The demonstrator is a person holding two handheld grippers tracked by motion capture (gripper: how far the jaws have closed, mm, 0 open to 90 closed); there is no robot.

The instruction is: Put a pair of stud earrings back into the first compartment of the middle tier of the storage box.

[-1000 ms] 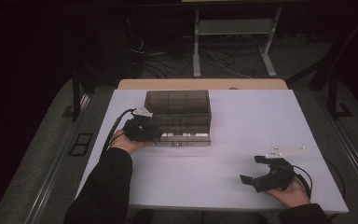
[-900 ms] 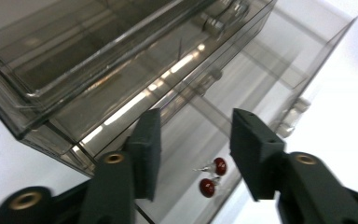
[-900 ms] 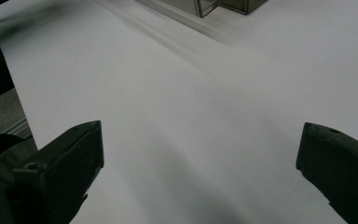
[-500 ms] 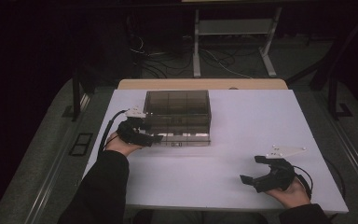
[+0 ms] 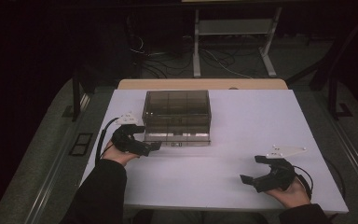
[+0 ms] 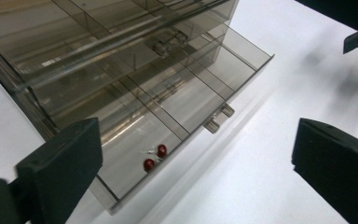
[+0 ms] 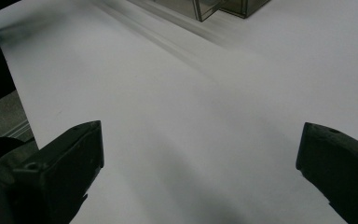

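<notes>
White table (image 5: pixel 242 126): left gripper (image 5: pixel 151 147) just spread wide (empty) beside drawer (image 6: pixel 177 112).

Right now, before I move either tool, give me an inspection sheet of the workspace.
Surface: white table, flat, bare around the work.
Job's things: smoky clear drawer box; its bottom drawer pulled out, two small red parts in one corner compartment.
Clutter: nothing seen.
Tools: left tool open, jaws just opened, nothing between them, beside the drawer's front corner; right tool open, empty, near the table's front right.
Cables: one trails from each tool; more lie on the floor behind.
Surroundings: dark room, metal stand behind the table.
</notes>
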